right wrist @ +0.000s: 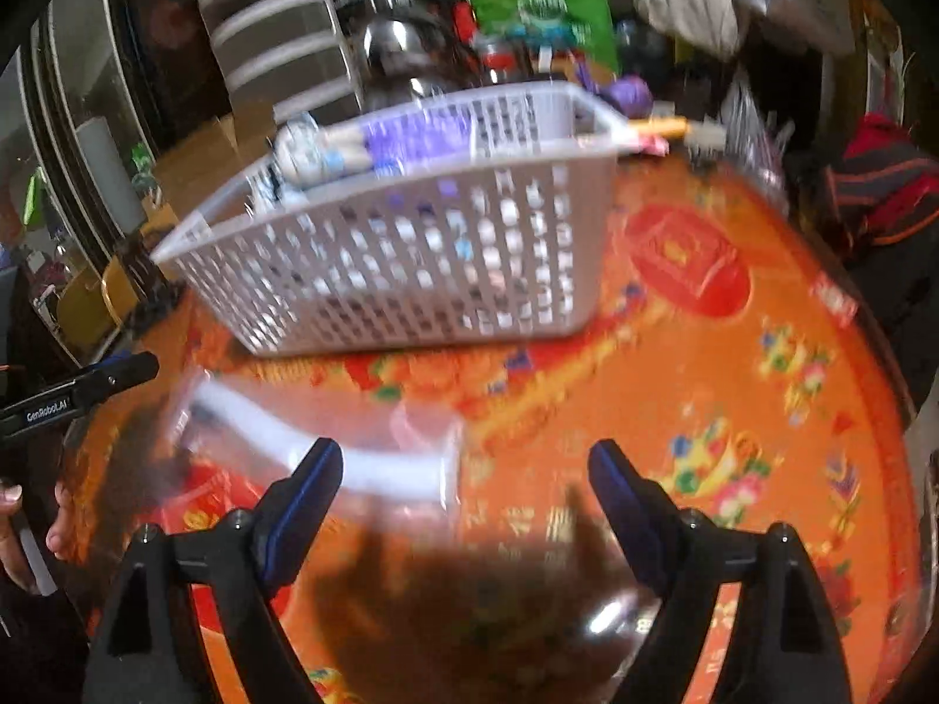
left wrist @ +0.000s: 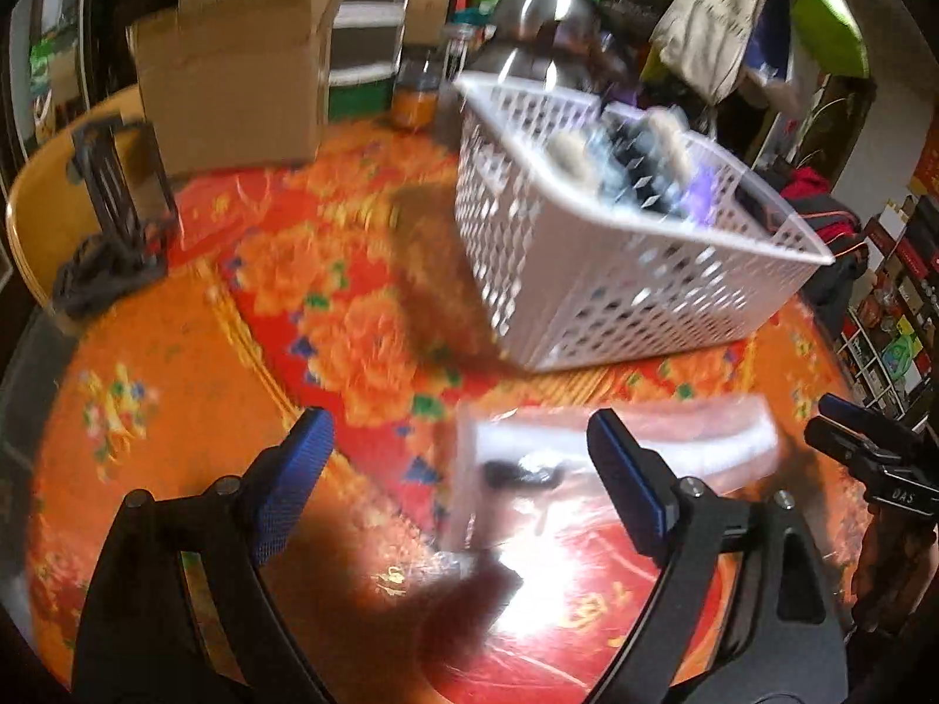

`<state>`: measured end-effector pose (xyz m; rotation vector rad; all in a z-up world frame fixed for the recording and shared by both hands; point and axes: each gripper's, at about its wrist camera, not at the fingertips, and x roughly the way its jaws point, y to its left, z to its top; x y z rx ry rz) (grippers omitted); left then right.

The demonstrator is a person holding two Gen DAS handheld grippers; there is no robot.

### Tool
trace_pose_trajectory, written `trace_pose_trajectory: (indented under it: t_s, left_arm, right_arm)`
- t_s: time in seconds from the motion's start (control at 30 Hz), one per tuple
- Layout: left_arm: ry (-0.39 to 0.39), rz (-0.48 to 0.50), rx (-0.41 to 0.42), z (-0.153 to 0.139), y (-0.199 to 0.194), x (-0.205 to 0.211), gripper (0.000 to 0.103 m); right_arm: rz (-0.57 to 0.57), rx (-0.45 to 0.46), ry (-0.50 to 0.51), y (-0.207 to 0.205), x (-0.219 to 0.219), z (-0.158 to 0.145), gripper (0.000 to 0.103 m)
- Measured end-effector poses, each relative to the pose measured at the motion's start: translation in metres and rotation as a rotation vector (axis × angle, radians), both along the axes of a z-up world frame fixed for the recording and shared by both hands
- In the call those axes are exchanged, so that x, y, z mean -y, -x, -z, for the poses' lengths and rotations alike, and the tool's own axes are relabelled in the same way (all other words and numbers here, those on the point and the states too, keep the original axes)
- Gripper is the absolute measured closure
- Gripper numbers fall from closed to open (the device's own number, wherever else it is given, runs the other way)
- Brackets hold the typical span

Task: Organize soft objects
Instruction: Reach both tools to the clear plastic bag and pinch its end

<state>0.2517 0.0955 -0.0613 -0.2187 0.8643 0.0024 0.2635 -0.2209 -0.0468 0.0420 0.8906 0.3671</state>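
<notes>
A white perforated basket (left wrist: pixel 587 270) (right wrist: pixel 411 258) stands on the round table and holds soft toys: cream and blue-grey plush (left wrist: pixel 622 158) and a purple and white-blue doll (right wrist: pixel 364 146). A clear plastic bag (left wrist: pixel 587 469) (right wrist: pixel 328 457) with a white strip lies flat on the table in front of the basket. My left gripper (left wrist: pixel 460 457) hovers open over the bag's left part. My right gripper (right wrist: pixel 466 487) is open above the bag's right edge, nothing between its fingers. Each gripper shows at the edge of the other's view: right gripper (left wrist: pixel 827 419), left gripper (right wrist: pixel 135 366). Both views are motion-blurred.
The table has a red-orange floral cloth (right wrist: pixel 733 387) under glossy plastic. A cardboard box (left wrist: pixel 235 76), a black stand (left wrist: pixel 111 199), a jar (left wrist: pixel 416 94) and a steel pot (left wrist: pixel 540 17) stand at the back. A person's hand (right wrist: pixel 35 528) shows at the left edge.
</notes>
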Motion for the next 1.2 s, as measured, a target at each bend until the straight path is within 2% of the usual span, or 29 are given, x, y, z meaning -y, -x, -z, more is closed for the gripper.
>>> trace_pose_trajectory:
  t_s: [0.13,0.23,0.3,0.63,0.7,0.8,0.93,1.07,1.13,1.2]
  left_arm:
    - [0.011,0.017,-0.028,0.017,-0.005,0.003,0.016]
    - [-0.008,0.041,-0.023,0.022,-0.007,0.012,0.016]
    - [-0.010,0.052,-0.025,0.025,-0.009,0.015,0.016]
    - [-0.014,0.062,-0.046,0.035,-0.014,0.019,0.019]
    - [-0.019,0.055,-0.044,0.036,-0.016,0.019,0.035]
    - [-0.012,0.040,-0.043,0.037,-0.017,0.014,0.047]
    - [-0.002,0.057,-0.043,0.039,-0.018,0.016,0.055]
    - [-0.019,0.066,-0.040,0.040,-0.017,0.021,0.060]
    - [-0.023,0.080,-0.036,0.040,-0.016,0.025,0.067]
    - [-0.004,0.107,-0.034,0.040,-0.016,0.029,0.081]
  right_arm:
    - [0.001,-0.052,-0.017,-0.006,0.002,0.016,0.020]
    - [-0.014,-0.047,0.004,-0.006,-0.004,0.020,0.038]
    - [-0.032,-0.048,0.011,-0.006,-0.009,0.020,0.045]
    - [-0.090,-0.062,0.035,-0.005,-0.029,0.036,0.065]
    - [-0.096,-0.055,0.038,-0.003,-0.031,0.036,0.068]
    - [-0.099,-0.033,0.055,0.001,-0.035,0.037,0.069]
    - [-0.109,-0.010,0.082,0.006,-0.041,0.038,0.070]
    - [-0.114,-0.015,0.061,0.007,-0.039,0.038,0.070]
    - [-0.114,-0.016,0.059,0.007,-0.039,0.039,0.071]
    - [-0.117,-0.017,0.057,0.007,-0.039,0.039,0.073]
